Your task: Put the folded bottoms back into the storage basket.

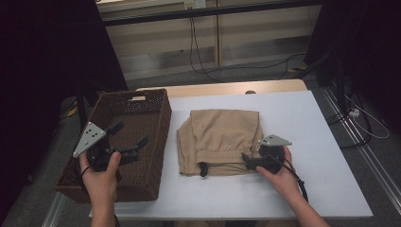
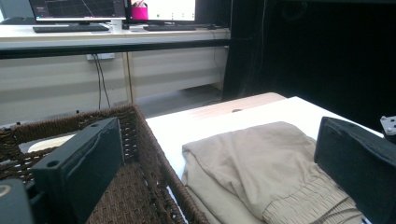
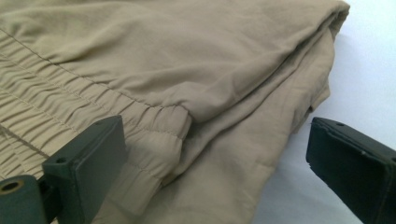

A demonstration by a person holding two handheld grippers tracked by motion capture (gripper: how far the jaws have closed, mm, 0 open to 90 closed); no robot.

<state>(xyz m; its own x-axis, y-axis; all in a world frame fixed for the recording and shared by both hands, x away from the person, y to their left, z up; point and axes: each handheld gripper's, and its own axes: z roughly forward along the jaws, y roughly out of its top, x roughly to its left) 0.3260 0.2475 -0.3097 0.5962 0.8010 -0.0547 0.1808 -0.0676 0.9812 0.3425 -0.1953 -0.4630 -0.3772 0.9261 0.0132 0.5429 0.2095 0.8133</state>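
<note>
High view: left gripper (image 1: 127,135) gapes wide above the basket (image 1: 158,142), holding nothing; right gripper (image 1: 224,163) lies at the near edge of the folded trousers (image 1: 220,135) on the table (image 1: 302,123).
Left gripper view: jaws wide, basket cut off.
Right gripper view: jaws wide, one on the waistband (image 3: 70,116), nothing clamped.

Black two-jaw tools (image 1: 126,142) — grey triangular plates, black cables.

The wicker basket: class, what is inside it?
The wicker basket shows only bare woven floor inside. The left tool, held open above it, covers part of that floor; the near corner behind the hand cannot be seen.
</note>
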